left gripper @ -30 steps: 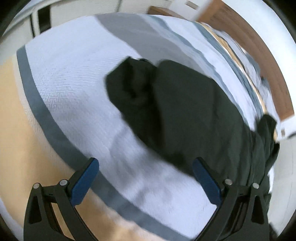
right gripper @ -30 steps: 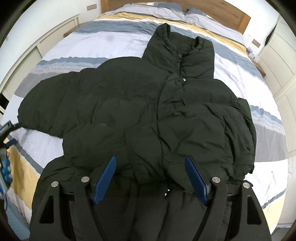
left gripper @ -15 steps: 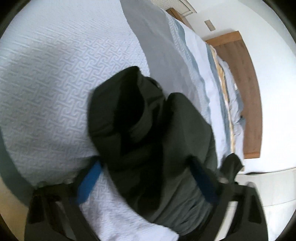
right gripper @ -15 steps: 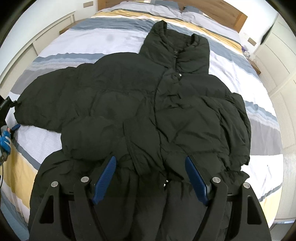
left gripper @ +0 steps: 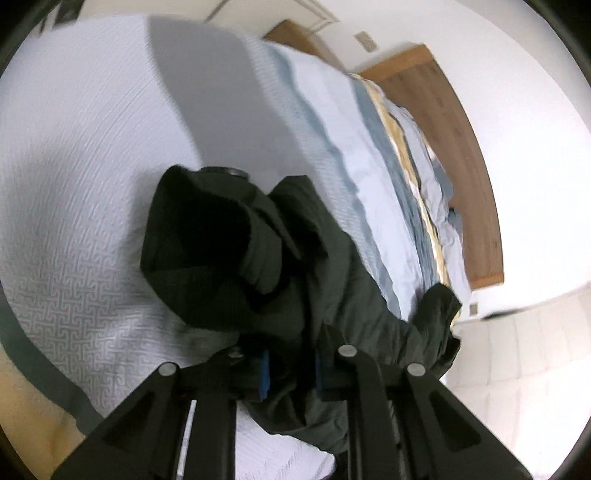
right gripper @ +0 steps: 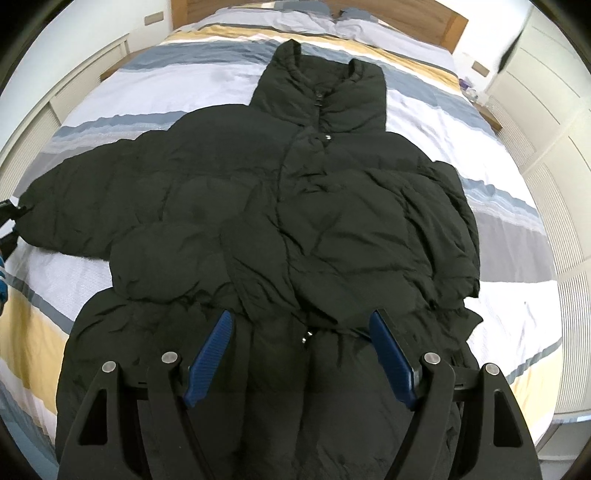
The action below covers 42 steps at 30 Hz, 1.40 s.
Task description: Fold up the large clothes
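Left gripper (left gripper: 290,363): jaws nearly closed, pinching the sleeve cuff (left gripper: 207,251) of the black padded jacket (right gripper: 295,206); pads mostly buried in fabric. Right gripper (right gripper: 301,350): jaws wide apart, holding nothing, above the hem. Jacket lies front-up on the striped bed (right gripper: 491,306); its lower edge is cut off.

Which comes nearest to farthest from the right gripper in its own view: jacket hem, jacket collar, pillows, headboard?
From the right gripper:
1. Jacket hem, between the fingers.
2. Jacket collar, mid-bed.
3. Pillows, at the bed's head.
4. Headboard, behind them.
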Motion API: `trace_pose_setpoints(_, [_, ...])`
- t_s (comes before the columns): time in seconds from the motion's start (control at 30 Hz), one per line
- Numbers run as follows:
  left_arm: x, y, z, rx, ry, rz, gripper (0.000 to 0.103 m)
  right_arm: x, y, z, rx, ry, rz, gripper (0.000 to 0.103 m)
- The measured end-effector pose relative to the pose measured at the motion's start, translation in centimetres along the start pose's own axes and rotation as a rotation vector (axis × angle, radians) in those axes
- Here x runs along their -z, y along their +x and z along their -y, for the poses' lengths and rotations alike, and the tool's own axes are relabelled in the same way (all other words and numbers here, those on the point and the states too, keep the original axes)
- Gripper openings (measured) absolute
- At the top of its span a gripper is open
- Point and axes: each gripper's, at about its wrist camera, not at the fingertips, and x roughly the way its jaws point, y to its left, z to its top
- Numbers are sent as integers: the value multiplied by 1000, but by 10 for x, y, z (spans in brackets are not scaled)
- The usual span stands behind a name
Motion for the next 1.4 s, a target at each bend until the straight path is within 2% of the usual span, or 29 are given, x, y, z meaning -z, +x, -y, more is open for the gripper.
trace_pose_setpoints(0.23, [36, -18, 69, -62, 199, 29, 16, 15, 3, 20, -14, 29, 13, 76])
trace_pose_setpoints(0.37, [71, -25, 112, -83, 301, 30, 15, 21, 16, 40, -41, 57, 9, 76])
trace_pose_setpoints(0.63, [147, -26, 184, -79, 437, 8, 15, 27, 27, 95, -70, 86, 37, 76])
trace_pose_setpoints(0.9, [237, 16, 251, -74, 590, -105, 15, 38, 17, 158, -41, 124, 77, 76])
trace_pose_setpoints(1.03, [285, 44, 275, -117, 732, -177, 15, 43, 16, 183, -26, 163, 89, 76])
trace_pose_setpoints(1.27, [351, 94, 286, -166, 864, -316, 15, 54, 28, 206, -12, 224, 61, 76])
trace_pose_setpoints(1.4, [376, 114, 286, -200, 937, -362, 19, 56, 34, 208, -7, 231, 47, 76])
